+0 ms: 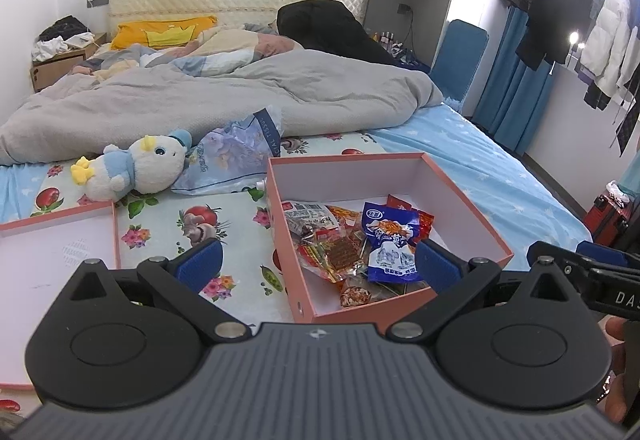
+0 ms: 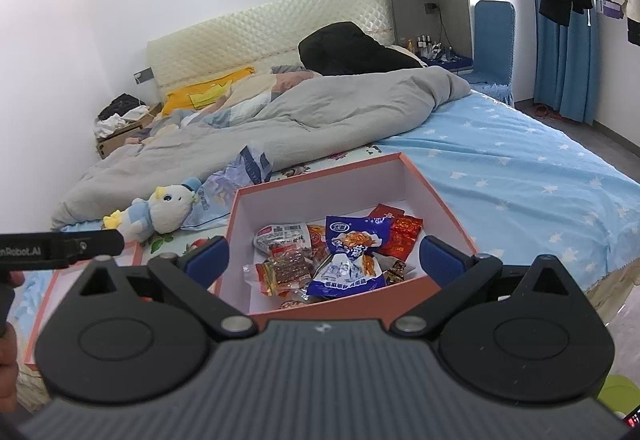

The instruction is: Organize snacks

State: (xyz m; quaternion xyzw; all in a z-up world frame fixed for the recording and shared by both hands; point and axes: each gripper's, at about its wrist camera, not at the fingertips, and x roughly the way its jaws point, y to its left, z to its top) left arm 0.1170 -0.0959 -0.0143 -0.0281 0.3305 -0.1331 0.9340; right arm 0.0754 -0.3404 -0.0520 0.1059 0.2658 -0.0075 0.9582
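A pink box with a white inside stands open on the bed and holds several snack packets. On top lies a blue and white packet, with red packets behind it and a clear packet of brown strips beside it. My left gripper is open and empty, its fingers straddling the box's near left corner. My right gripper is open and empty too, held just before the box's front wall. The box lid lies upside down to the left.
A plush duck and a floral tissue pack lie behind the box. A grey quilt covers the far bed. Blue starred sheet spreads right of the box. A hand shows at the right edge.
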